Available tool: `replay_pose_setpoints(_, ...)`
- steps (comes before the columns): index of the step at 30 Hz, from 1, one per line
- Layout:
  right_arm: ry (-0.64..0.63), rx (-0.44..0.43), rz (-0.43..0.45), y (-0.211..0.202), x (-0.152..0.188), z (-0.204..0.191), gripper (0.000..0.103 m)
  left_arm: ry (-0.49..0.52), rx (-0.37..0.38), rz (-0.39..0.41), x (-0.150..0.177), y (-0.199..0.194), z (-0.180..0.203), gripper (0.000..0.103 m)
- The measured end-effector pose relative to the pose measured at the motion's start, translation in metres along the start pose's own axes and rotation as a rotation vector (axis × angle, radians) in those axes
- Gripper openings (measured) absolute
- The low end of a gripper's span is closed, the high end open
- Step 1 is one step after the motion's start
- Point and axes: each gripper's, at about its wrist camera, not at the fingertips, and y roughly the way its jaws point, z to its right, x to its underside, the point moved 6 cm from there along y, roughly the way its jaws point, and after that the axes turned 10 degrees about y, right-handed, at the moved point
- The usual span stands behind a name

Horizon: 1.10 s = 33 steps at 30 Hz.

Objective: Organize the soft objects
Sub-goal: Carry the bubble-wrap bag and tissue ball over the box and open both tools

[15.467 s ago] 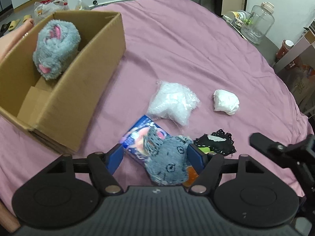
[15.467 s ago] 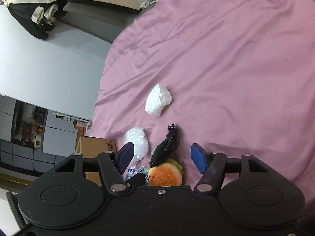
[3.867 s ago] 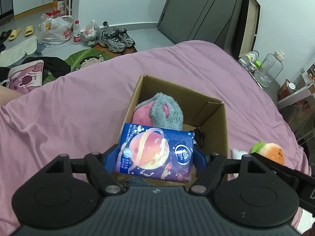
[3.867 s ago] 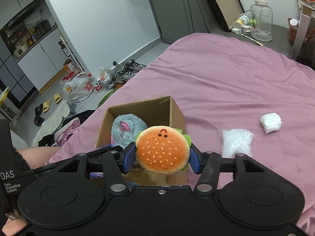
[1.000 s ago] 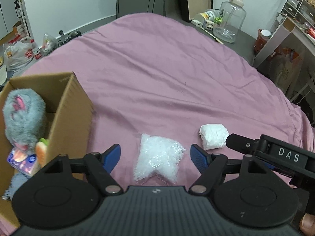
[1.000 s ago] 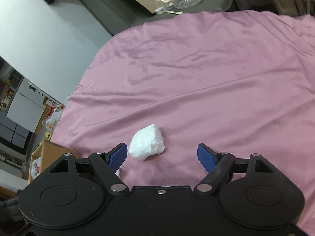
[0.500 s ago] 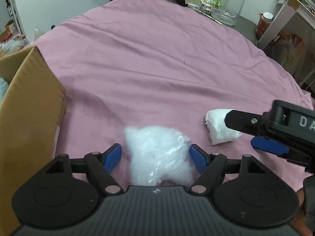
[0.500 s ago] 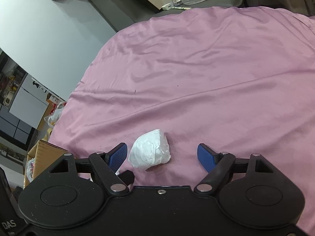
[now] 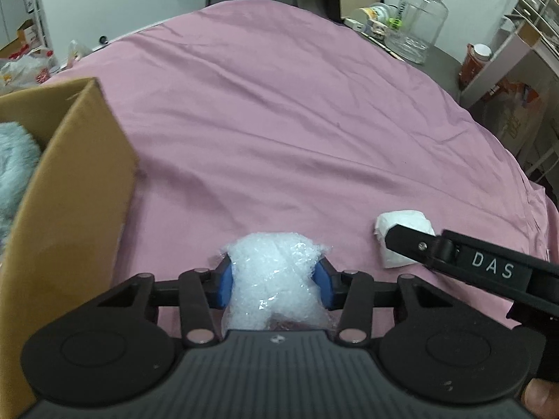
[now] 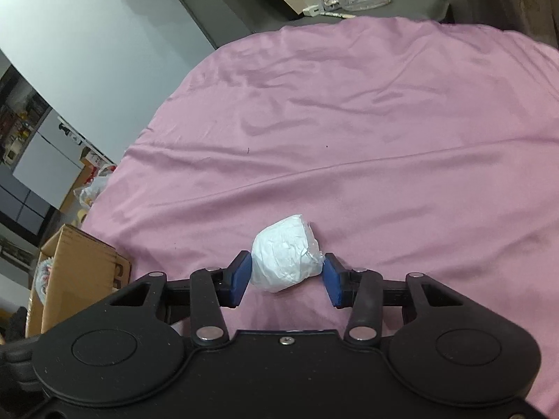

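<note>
My left gripper (image 9: pixel 274 279) is shut on a crinkly clear plastic bag of white stuffing (image 9: pixel 276 276), low on the pink bedsheet (image 9: pixel 279 122). My right gripper (image 10: pixel 286 276) has its blue pads closed in on both sides of a white wrapped bundle (image 10: pixel 284 262) that lies on the sheet (image 10: pixel 349 122); the left pad touches it and the right pad is at its edge. The bundle also shows in the left wrist view (image 9: pixel 401 234), partly behind the right gripper's black finger. The cardboard box (image 9: pixel 66 188) stands at the left with a grey plush toy (image 9: pixel 14 160) inside.
The box also shows in the right wrist view (image 10: pixel 77 272) at the lower left. A large clear jar (image 9: pixel 417 28), small bottles and a red-lidded container (image 9: pixel 473 63) stand on a dark surface beyond the bed. Plastic bags (image 9: pixel 21 70) lie on the floor at the far left.
Both grippers have closed in. The left one has shut on the plastic bag of stuffing. The right one's pads have moved in from wide open to the sides of the white bundle.
</note>
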Motion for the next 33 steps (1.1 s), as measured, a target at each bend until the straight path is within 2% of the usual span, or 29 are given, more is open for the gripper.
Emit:
replay_pose_setpoints(8,-0.002,0.032,0.036,-0.024,0.011,0.001,0.042,0.019,0.019,0.024,-0.001,-0.027,-0.002,0.045)
replay_pose_setpoints(15,0.031,0.045,0.078,-0.054,0.016,-0.003,0.042,0.033,0.064,0.069,-0.003,-0.063,0.0,0.045)
replay_pose_setpoints(20,0.015,0.024,0.109,-0.078,0.022,-0.023,0.042,0.041,0.083,0.105,-0.004,-0.091,-0.007,0.045)
replay_pose_setpoints(33,-0.038,-0.006,0.16,-0.124,0.04,-0.081,0.043,0.041,0.078,0.153,0.011,-0.135,-0.046,0.045)
